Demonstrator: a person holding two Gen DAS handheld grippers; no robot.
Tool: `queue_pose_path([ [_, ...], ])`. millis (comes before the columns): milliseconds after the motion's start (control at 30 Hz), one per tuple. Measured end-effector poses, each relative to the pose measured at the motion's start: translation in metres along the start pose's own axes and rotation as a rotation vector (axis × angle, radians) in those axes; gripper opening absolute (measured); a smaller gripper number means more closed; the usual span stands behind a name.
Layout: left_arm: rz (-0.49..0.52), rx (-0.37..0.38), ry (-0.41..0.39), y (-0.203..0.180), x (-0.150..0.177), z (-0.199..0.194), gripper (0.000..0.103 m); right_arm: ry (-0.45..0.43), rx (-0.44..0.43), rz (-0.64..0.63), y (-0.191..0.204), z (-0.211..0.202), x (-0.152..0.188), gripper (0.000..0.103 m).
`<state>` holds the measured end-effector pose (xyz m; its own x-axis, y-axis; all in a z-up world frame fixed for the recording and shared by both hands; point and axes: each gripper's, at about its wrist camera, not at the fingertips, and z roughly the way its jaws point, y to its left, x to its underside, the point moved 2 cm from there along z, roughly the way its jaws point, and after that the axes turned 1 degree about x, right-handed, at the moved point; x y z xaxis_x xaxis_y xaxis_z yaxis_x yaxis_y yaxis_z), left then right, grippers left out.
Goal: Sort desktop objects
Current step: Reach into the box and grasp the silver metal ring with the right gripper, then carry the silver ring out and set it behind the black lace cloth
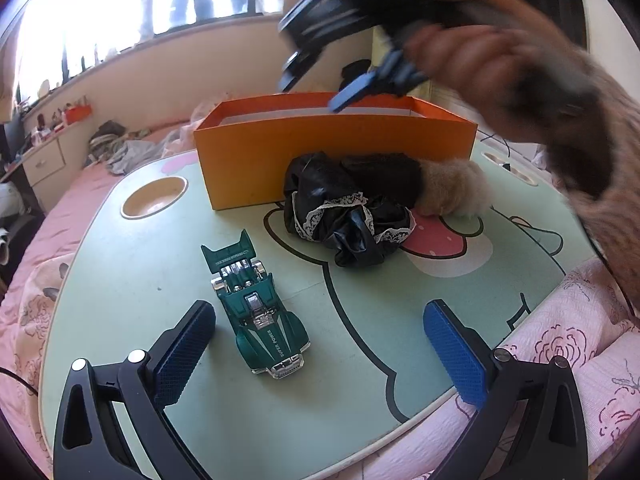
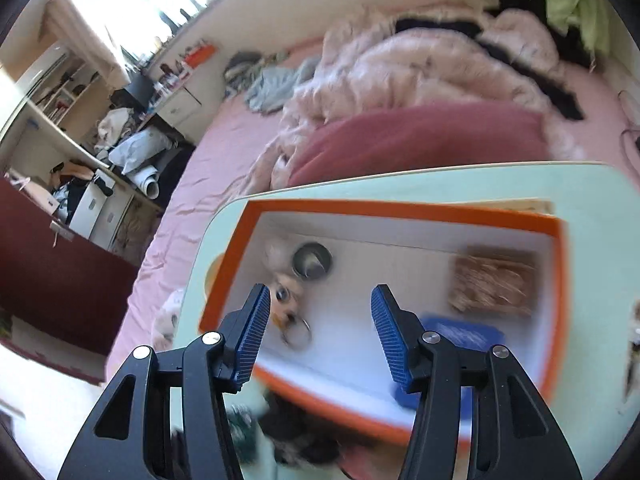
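A green toy car (image 1: 260, 312) lies on the pale green table (image 1: 132, 280), between the open fingers of my left gripper (image 1: 320, 356). Behind it lie a black lace-trimmed cloth (image 1: 352, 212) and a tan furry item (image 1: 456, 188), against the orange box (image 1: 332, 152). My right gripper (image 2: 318, 332) is open and empty, hovering above the orange box (image 2: 404, 210); it shows blurred in the left wrist view (image 1: 332, 76). Inside the box lie a small doll-face keychain (image 2: 286, 300), a metal cup (image 2: 312, 260), a brown woven square (image 2: 494, 280) and a blue card (image 2: 460, 334).
The table has a round cup recess (image 1: 154, 198) at its left. It stands on a bed with pink bedding (image 1: 580, 340) and a heap of blankets (image 2: 420, 80). A desk and drawers (image 2: 80, 184) stand beside the bed.
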<state>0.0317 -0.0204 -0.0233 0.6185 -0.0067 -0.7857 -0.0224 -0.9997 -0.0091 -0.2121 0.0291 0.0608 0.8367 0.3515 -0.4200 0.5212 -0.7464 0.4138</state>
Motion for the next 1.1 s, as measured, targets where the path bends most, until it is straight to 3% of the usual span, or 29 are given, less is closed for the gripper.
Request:
queue_pose_path([
  [167, 0.000, 0.005, -0.008, 0.001, 0.001, -0.001, 0.103, 0.065, 0.054, 0.047, 0.004, 0.044, -0.017, 0.054],
  [333, -0.004, 0.007, -0.011, 0.001, 0.001, -0.001, 0.103, 0.118, 0.077, 0.079, 0.003, 0.071, -0.017, 0.042],
  [400, -0.004, 0.007, -0.012, 0.000, 0.001, -0.002, 0.103, 0.105, 0.109, 0.051, 0.007, 0.073, -0.016, 0.039],
  [467, -0.004, 0.007, -0.012, 0.000, 0.001, -0.002, 0.103, 0.104, 0.179, -0.011, 0.014, 0.074, -0.015, 0.028],
  [567, -0.003, 0.007, -0.012, 0.000, 0.001, -0.003, 0.103, 0.095, 0.198, -0.045, 0.016, 0.072, -0.013, 0.027],
  [700, -0.003, 0.007, -0.012, 0.001, 0.001, -0.003, 0.103, 0.041, 0.183, -0.031, 0.008, 0.061, -0.012, 0.027],
  [833, -0.002, 0.006, -0.012, 0.001, 0.001, -0.003, 0.103, -0.070, 0.134, -0.078, 0.014, 0.018, 0.003, 0.027],
  [967, -0.002, 0.006, -0.011, 0.001, 0.000, -0.003, 0.103, -0.160, 0.181, -0.215, 0.028, -0.033, 0.044, 0.028],
  [1100, -0.001, 0.006, -0.010, 0.001, 0.001, -0.003, 0.103, -0.170, 0.241, -0.303, 0.024, -0.049, 0.087, 0.028],
])
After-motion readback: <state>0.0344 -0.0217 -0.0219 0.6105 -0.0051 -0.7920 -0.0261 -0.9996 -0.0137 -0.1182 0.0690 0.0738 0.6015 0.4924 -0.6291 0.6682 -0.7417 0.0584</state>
